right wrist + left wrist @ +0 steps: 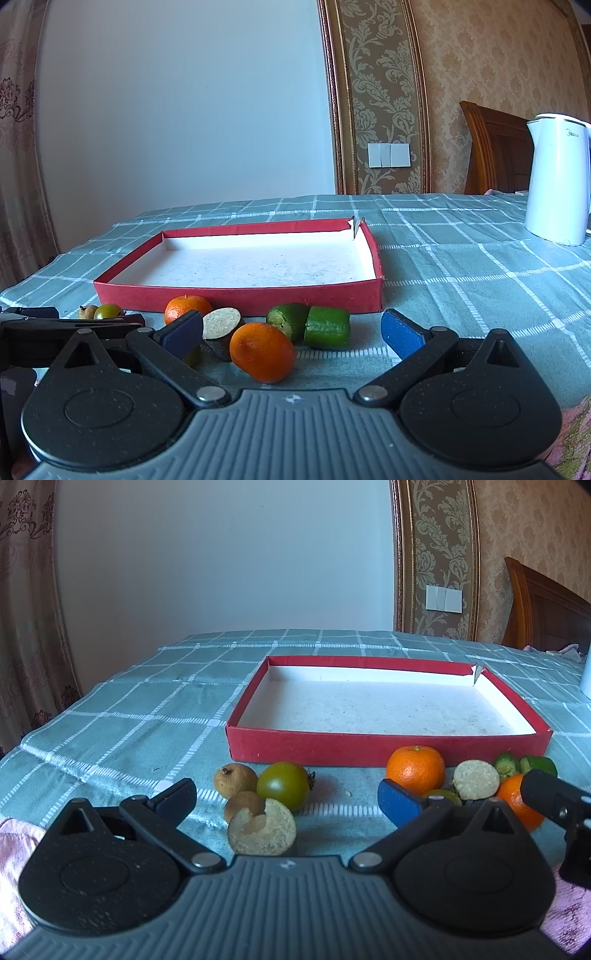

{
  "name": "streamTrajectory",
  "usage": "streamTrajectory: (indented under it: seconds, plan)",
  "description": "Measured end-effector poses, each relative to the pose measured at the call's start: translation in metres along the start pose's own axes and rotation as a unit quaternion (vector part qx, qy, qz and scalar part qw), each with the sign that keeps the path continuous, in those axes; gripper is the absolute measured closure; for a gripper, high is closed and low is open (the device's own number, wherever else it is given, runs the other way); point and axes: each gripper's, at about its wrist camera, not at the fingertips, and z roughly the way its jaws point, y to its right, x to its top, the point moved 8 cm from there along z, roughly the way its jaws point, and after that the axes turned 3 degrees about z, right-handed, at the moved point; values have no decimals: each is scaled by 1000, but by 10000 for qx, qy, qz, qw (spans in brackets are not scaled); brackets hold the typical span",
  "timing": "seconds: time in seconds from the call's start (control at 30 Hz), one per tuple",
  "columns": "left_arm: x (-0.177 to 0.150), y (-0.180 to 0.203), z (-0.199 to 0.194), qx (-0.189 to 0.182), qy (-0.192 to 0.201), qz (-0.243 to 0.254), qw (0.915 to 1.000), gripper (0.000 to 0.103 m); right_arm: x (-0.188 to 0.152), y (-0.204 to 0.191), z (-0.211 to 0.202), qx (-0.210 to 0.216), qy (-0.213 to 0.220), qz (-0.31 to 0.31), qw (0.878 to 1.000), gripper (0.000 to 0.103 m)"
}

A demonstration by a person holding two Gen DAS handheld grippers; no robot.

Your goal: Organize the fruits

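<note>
Right wrist view: orange (262, 350) lies between the spread fingers of the right gripper (291, 334) (untouched)

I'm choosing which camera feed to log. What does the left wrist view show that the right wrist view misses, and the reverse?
Only the left wrist view: a bitten round beige cookie between the open left claw. Only the right wrist view: a white electric kettle and the open right claw around a near orange tangerine. Both: the empty red cardboard tray and a green tomato.
</note>
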Motion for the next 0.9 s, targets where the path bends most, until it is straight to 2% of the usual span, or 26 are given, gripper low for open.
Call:
streamTrajectory:
  seconds: [0.6, 0.7, 0.9]
  plan:
    - [0, -1, -1, -14, 2, -26, 10000, 0, 0, 4, -3, 53, 31, 93, 9999, 0]
    - [0, -1, -1, -35, 6, -37, 10000, 0, -1, 8, -6, 152, -69, 125, 9998, 0]
    - [-1, -3, -2, -94, 18, -103, 9999, 0, -5, 14, -18, 312, -295, -236, 9988, 0]
